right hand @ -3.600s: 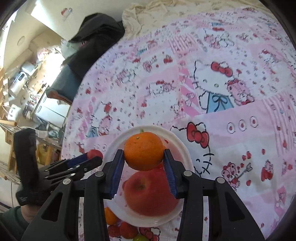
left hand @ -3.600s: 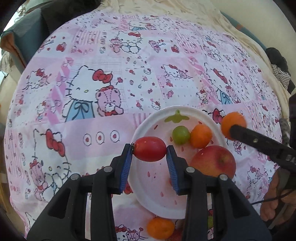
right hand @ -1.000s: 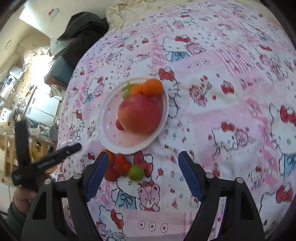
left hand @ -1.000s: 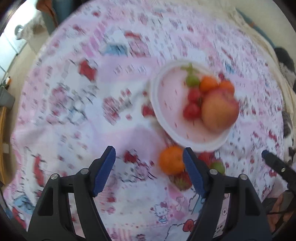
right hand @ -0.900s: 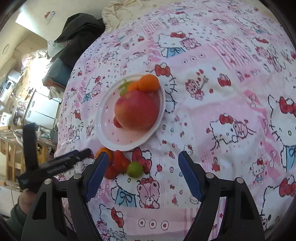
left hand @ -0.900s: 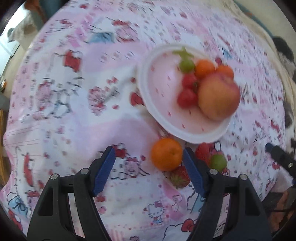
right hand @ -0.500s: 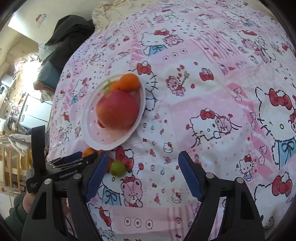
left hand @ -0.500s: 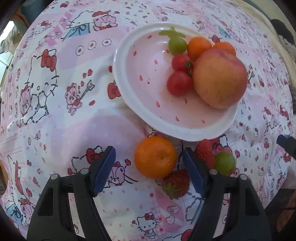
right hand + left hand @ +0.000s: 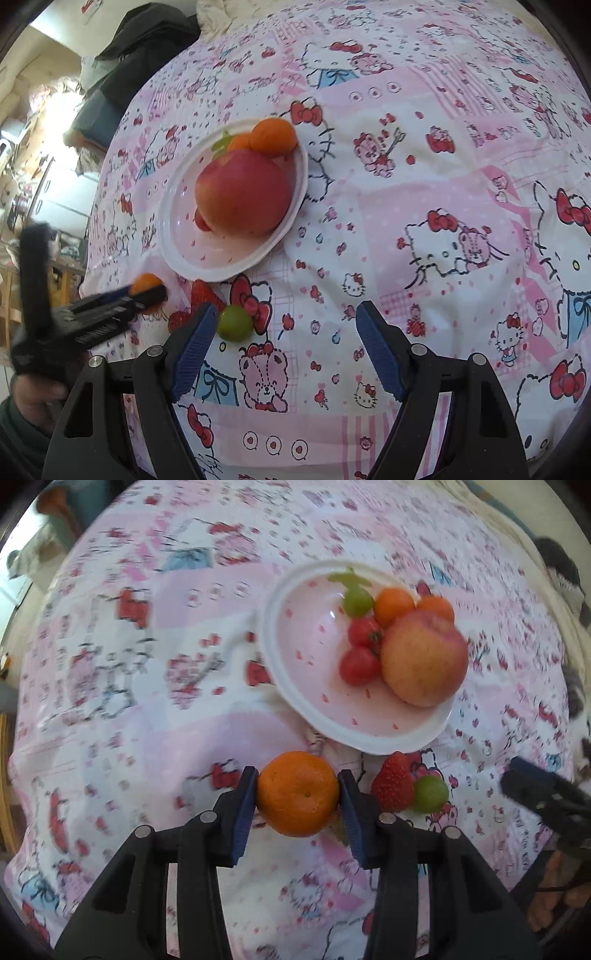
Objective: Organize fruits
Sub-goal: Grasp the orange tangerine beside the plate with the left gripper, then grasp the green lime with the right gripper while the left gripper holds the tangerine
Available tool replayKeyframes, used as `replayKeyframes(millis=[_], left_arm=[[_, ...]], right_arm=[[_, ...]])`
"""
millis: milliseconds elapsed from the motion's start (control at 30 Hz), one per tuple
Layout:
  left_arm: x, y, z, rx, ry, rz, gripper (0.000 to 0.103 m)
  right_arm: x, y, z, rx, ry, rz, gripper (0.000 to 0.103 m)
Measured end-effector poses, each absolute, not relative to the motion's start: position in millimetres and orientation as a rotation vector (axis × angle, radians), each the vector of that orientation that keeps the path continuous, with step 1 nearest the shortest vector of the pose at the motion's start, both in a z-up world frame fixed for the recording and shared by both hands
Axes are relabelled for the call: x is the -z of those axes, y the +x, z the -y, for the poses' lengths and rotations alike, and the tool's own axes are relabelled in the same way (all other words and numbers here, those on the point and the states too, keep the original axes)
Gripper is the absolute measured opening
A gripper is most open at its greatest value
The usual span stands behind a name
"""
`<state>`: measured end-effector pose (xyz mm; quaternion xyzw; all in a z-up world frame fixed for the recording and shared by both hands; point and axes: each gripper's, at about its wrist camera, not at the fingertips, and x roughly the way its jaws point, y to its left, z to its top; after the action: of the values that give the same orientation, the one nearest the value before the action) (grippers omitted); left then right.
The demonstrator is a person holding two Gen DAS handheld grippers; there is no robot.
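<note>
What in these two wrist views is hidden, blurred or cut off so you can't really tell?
- Right wrist view: the apple hides the small red fruits on the plate.
- Left wrist view: the held orange and left tongs cover the cloth below; any fruit there can't be told.
- Left wrist view: the right tongs are cut off at the edge.
- Left wrist view: the tablecloth print is motion-blurred.

Bright, soft daylight; the left wrist view smears with motion blur toward 9 o'clock; fisheye edges bend, corners black.
</note>
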<state>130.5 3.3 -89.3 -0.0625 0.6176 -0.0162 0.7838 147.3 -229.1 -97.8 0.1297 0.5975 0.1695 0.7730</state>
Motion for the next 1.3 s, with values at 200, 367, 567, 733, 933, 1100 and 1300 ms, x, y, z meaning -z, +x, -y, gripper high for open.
replayKeyframes(millis=[200, 367, 567, 733, 933, 1100, 1300], left_arm=[[82.4, 117.4, -47.3, -0.017, -0.254, -1.338, 0.039], [84.3, 117.7, -48.6, -0.032, -0.269, -1.342, 0.039], [81.4, 119.9, -49.3, -0.025, -0.293, -1.337, 0.039], [77.4, 119.0, -49.1, -0.024, -0.293, -1.328, 0.039], [73.1, 118.4, -46.2, -0.023, -0.271, -1.312, 0.039], [75.1, 117.9, -45.0, -0.028, -0.257, -1.308, 0.039], [75.1, 118.0, -44.7, -0.044, -0.230, -1.291, 0.039]], right_arm=[[108.2, 142.3, 199.9, -0.478, 0.121, -1.360, 0.080], [117.3, 129.6, 165.5, -0.538, -0.101, -1.367, 0.080], [123.6, 129.1, 137.0, -0.560, -0.259, -1.309, 0.076], [131.8, 135.5, 120.6, -0.568, -0.329, -1.292, 0.069], [136.0, 136.9, 114.3, -0.576, -0.352, -1.281, 0.061], [135.7, 140.0, 117.8, -0.574, -0.332, -1.288, 0.045], [132.1, 141.8, 128.9, -0.582, -0.262, -1.302, 0.036]])
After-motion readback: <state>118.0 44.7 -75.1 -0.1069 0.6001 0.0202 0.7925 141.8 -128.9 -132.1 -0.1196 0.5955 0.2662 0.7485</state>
